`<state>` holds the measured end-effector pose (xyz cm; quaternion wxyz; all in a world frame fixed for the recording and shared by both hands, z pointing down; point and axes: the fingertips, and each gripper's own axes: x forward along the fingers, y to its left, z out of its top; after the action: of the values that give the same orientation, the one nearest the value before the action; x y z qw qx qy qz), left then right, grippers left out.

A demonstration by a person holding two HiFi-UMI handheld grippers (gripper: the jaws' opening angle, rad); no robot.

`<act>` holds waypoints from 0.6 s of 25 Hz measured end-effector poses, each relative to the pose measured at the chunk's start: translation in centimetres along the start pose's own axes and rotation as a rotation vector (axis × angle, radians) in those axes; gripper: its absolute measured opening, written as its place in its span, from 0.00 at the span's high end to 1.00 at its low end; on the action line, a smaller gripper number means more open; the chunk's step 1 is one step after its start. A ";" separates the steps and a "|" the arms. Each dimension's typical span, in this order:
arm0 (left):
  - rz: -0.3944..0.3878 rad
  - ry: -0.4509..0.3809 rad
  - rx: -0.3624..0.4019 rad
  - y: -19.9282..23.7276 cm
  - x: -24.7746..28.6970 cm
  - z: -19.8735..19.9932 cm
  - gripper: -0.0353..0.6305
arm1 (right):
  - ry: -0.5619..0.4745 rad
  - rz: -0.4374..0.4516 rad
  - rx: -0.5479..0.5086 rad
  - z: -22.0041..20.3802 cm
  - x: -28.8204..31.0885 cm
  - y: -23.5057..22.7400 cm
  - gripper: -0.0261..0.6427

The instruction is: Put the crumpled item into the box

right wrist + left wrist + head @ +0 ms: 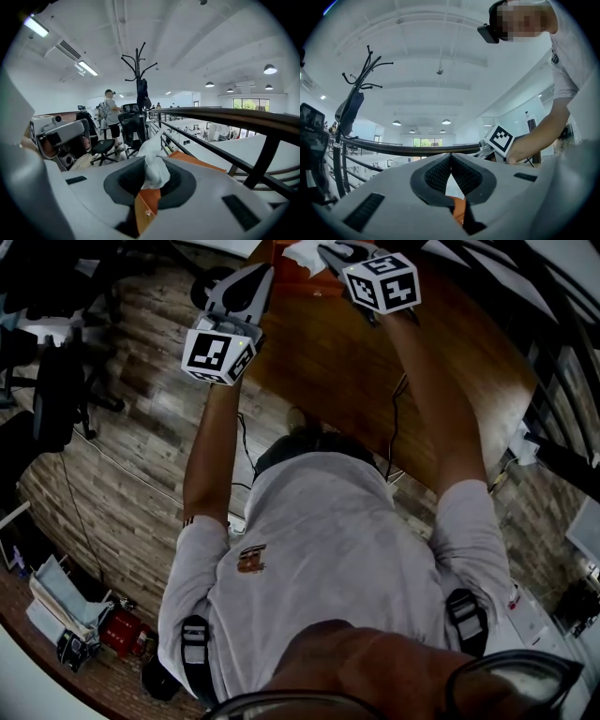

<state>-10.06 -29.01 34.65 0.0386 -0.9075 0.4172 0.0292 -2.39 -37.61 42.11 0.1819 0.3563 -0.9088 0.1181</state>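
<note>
Right gripper (150,178) pinches the tissue (153,163) above the table's (375,362) far edge. Left gripper (450,159) is pressed together, empty. The tissue looks light, soft and crushable; grip its bunched middle.

An open-plan office: swivel chairs (102,146), a coat stand (139,70), railing (220,115), strip ceiling lights (87,68).

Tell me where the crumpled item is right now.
The crumpled item is pinched between the jaws of the right tool, at the centre of the right gripper view, just above the orange box.
</note>
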 end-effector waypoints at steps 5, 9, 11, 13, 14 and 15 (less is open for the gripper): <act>-0.016 0.006 -0.008 0.7 0.2 -1.0 0.92 | 0.073 -0.006 0.023 -2.0 2.5 -1.1 0.86; -0.018 0.015 -0.019 2.4 0.1 -1.7 0.92 | 0.144 0.003 0.042 -3.2 4.9 -1.5 0.86; -0.015 0.019 -0.025 3.1 -0.1 -1.9 0.92 | 0.178 0.022 0.069 -4.1 6.0 -1.6 0.86; -0.014 0.021 -0.030 3.7 -0.2 -2.2 0.92 | 0.207 0.024 0.084 -4.6 6.8 -1.9 0.86; -0.013 0.022 -0.032 3.9 -0.3 -2.5 0.92 | 0.218 0.021 0.089 -4.9 7.1 -2.0 0.86; -0.013 0.023 -0.033 4.0 -0.3 -2.7 0.92 | 0.228 0.021 0.095 -5.1 7.3 -2.1 0.86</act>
<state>-13.26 -31.60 37.16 0.0188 -0.9110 0.4112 0.0254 -4.68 -41.79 49.99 0.2658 0.3392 -0.8793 0.2028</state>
